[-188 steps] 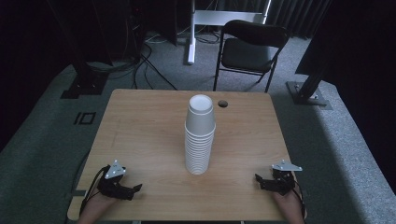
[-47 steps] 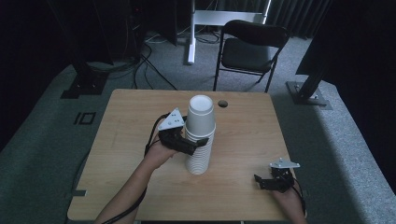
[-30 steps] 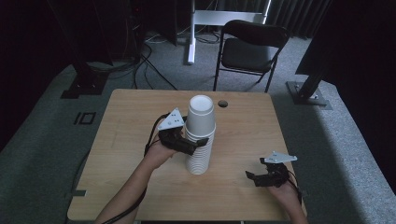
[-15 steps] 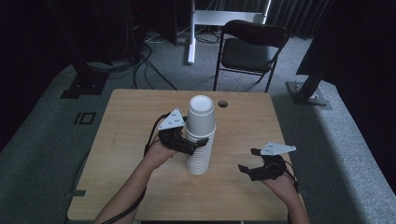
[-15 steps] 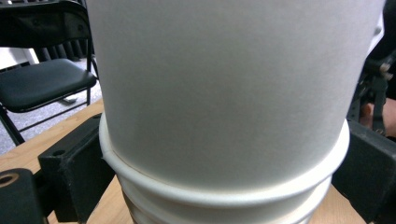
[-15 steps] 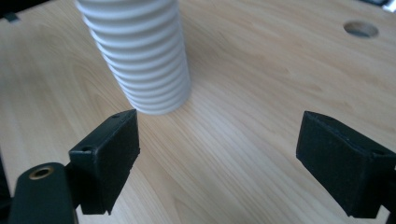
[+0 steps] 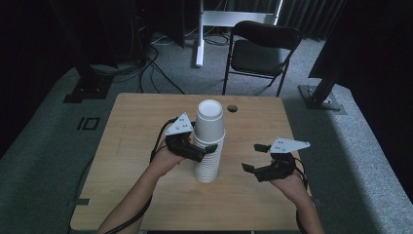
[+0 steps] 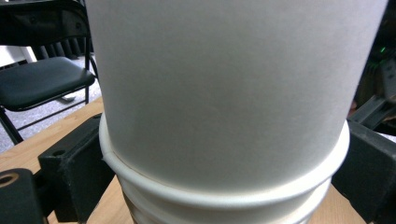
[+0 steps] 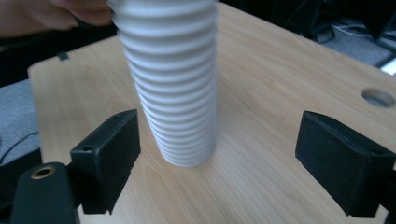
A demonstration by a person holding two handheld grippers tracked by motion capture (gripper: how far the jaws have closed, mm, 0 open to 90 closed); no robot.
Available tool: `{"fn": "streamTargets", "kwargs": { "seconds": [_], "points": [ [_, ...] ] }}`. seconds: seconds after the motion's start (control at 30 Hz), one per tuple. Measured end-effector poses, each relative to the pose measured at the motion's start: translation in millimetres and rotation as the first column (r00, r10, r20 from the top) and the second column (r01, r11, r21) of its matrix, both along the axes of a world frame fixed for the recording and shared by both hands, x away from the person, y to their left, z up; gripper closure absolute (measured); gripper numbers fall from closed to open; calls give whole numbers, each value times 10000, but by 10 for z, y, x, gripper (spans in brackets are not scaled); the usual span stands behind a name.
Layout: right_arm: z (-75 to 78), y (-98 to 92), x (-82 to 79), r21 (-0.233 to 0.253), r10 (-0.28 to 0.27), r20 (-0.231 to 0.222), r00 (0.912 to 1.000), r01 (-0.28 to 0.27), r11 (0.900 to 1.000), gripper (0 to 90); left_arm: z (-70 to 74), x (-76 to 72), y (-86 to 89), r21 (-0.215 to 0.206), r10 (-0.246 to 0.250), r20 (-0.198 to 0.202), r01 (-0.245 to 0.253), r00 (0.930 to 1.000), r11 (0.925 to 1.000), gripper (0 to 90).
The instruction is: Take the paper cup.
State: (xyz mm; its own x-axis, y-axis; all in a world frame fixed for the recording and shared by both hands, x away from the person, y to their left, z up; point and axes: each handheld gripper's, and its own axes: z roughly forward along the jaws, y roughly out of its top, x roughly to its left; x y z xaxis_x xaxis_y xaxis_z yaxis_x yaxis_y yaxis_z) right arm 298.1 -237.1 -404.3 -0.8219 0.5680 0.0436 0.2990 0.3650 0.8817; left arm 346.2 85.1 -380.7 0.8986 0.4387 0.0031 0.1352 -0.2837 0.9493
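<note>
- Left gripper (image 7: pixel 207 146) clamps the top cup (image 7: pixel 210 119) of the cup stack (image 7: pixel 208 163) at the table's (image 7: pixel 122 126) centre.
- Right gripper (image 7: pixel 254 157), jaws wide apart and empty, hovers near the stack's base, toward the right edge.

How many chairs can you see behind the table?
1. A black folding chair stands on the floor beyond the table's far edge. Others may hide in the dark.

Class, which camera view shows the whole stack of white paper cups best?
The high view: the cup stack shows from top rim to base on the table. The left gripper view has just the top cup's wall and some rims below; the right gripper view the ribbed lower part.
</note>
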Motion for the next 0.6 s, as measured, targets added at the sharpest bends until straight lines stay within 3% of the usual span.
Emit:
{"fn": "streamTargets", "kwargs": {
  "seconds": [0.43, 0.6],
  "points": [
    [504, 183, -3, 356, 571, 1055, 9928, -612, 9975, 137, -4, 4, 3, -23, -13, -13, 13, 10000, 10000, 45],
    [705, 242, 19, 792, 821, 1400, 9867, -939, 9924, 144, -1, 5, 3, -16, -6, -31, 6, 10000, 10000, 45]
  ]
}}
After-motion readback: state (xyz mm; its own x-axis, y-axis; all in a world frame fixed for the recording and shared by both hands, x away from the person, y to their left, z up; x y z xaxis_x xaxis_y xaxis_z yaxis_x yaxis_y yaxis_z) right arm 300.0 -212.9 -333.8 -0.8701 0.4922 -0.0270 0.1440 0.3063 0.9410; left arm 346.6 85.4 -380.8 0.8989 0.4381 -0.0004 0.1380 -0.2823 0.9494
